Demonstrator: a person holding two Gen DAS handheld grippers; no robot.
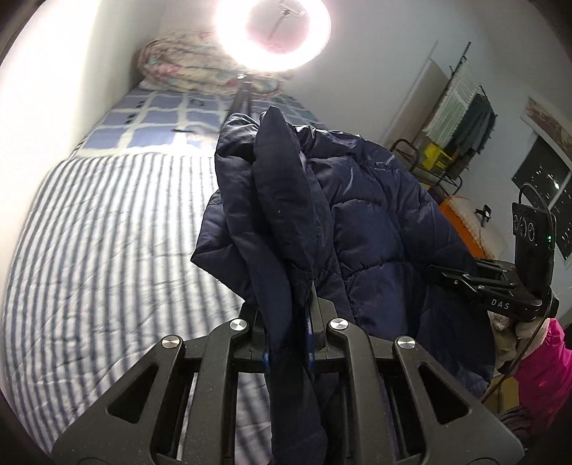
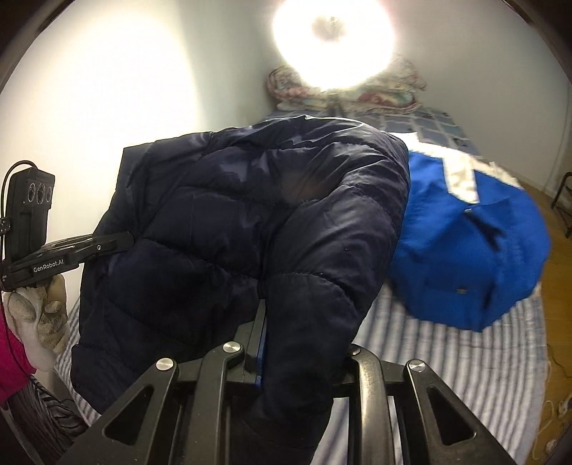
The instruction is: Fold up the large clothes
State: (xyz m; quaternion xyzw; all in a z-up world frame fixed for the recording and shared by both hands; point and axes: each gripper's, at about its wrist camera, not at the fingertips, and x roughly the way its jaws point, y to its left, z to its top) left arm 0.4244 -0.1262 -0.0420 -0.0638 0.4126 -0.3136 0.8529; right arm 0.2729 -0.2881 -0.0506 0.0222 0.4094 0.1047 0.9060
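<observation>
While the left gripper [image 1: 287, 314] is clenched on a fold of the navy puffer jacket [image 1: 357, 229], the cloth runs between its two fingers and hangs down below them. Its right neighbour, the right gripper [image 2: 279, 343], grasps another thick quilted part of the same jacket, which bulges over its fingers and hides the right one. Held by both, the jacket is in the air above the near part of the bed [image 1: 107, 250], not lying flat on it. A gloved hand [image 2: 39, 314] with a pink sleeve [image 2: 10, 361] carries the left gripper. On the striped quilt, toward the right edge of the bed, lies a blue garment [image 2: 464, 250] with a white band. At the far end of the bed a flowered blanket [image 1: 178, 60] is piled against the wall, partly behind a bright ring light [image 1: 271, 32].
</observation>
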